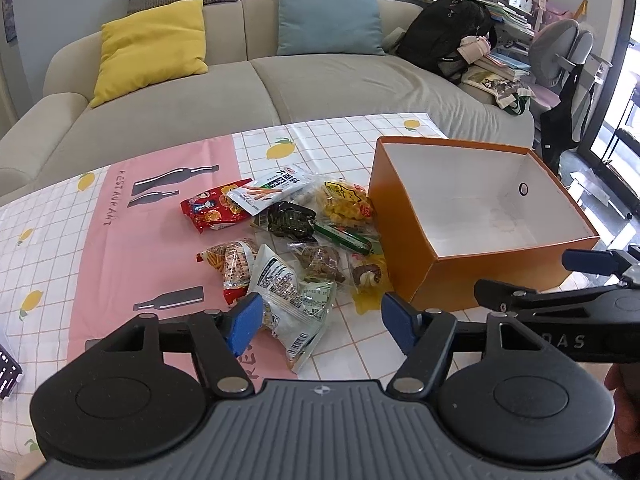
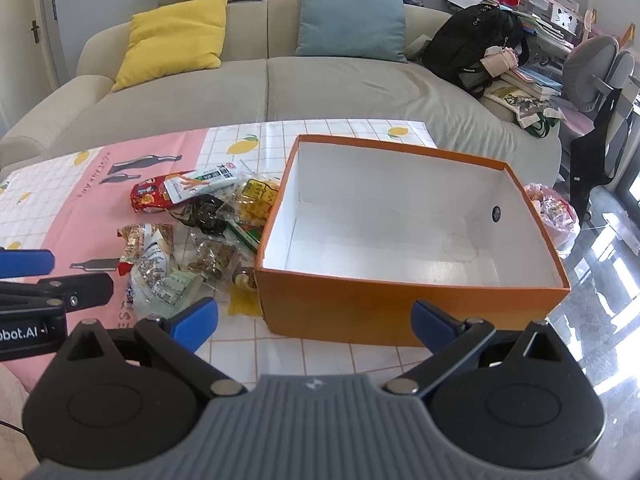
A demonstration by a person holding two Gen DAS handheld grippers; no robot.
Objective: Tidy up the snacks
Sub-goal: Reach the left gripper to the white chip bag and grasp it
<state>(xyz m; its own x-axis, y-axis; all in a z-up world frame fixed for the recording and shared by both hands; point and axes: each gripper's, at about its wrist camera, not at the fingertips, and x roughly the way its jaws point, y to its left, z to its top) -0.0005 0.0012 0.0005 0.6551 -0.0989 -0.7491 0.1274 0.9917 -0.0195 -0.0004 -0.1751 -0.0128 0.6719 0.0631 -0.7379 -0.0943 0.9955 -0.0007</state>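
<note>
Nearest the left wrist lens, the left gripper (image 1: 320, 322) is seen with its blue pads spread apart and nothing clasped; a white snack packet (image 1: 294, 300) lies on the table between them, and contact with the left pad cannot be confirmed. At 3 o'clock in that view the right gripper (image 1: 588, 276) is shown from the side. In its own view the right gripper (image 2: 316, 320) is likewise released and empty, its pads set wide before the near wall of the orange box (image 2: 400, 308).

Only the right wrist view shows a pink plastic bag (image 2: 556, 216) on the floor at 3 o'clock beyond the box. Only the left wrist view shows a dark object (image 1: 8, 372) at the 9 o'clock edge.

The box is open-topped with a white interior, and no contents are visible in it. The snack pile (image 1: 288, 236) lies just beside its left wall, at 9 o'clock of the box, on the lemon-print tablecloth (image 1: 100, 248). A red packet (image 1: 212, 210) sits at the pile's 10 o'clock.

A beige sofa (image 1: 260, 92) with a yellow cushion (image 1: 152, 50) and a blue cushion (image 1: 328, 14) stands at 12 o'clock; a black backpack (image 1: 448, 36) rests at 1 o'clock.
</note>
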